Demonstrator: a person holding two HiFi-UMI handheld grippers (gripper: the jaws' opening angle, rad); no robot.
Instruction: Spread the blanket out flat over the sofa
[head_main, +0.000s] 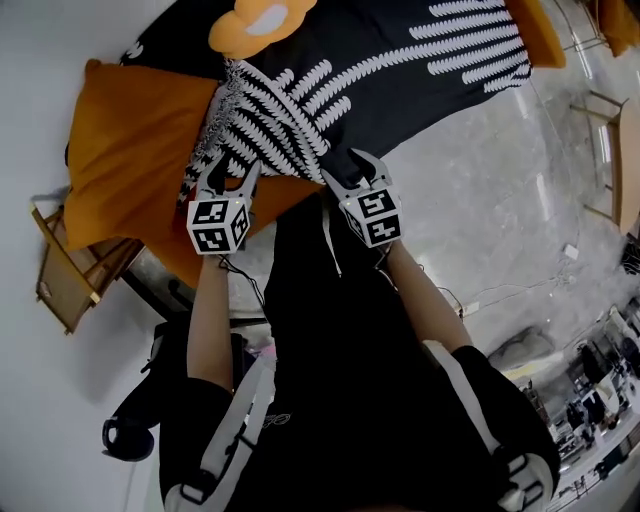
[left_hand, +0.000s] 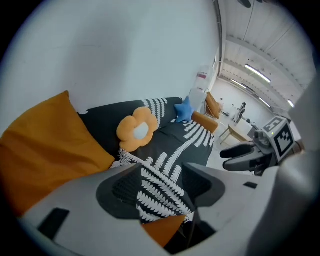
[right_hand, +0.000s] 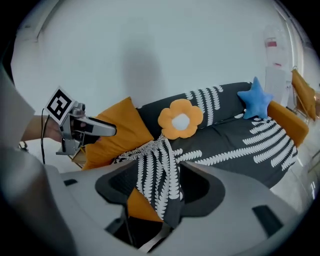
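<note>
White wall and pale floor frame an orange sofa (head_main: 120, 160). The black blanket (head_main: 400, 70) with its white fern print lies flat over most of the seat and back, under a flower cushion (head_main: 262, 22) and a blue star cushion (right_hand: 256, 102). Its long axis follows the sofa's length, running in the head view from the middle up to the right. At the near end it stops short, gathered into a ridge (head_main: 250, 110) that runs crosswise from the seat back to the front edge, leaving that end of the sofa bare orange. That is probably why both tools sit side by side at the front hem. The left tool (head_main: 232, 172) and the right tool (head_main: 356, 172) each have their jaws spread and angle down at the ridge, with the gathered cloth framed in the gap but not pinched by the pads. I judge they are placed to take two points of the hem and draw it over the bare end
</note>
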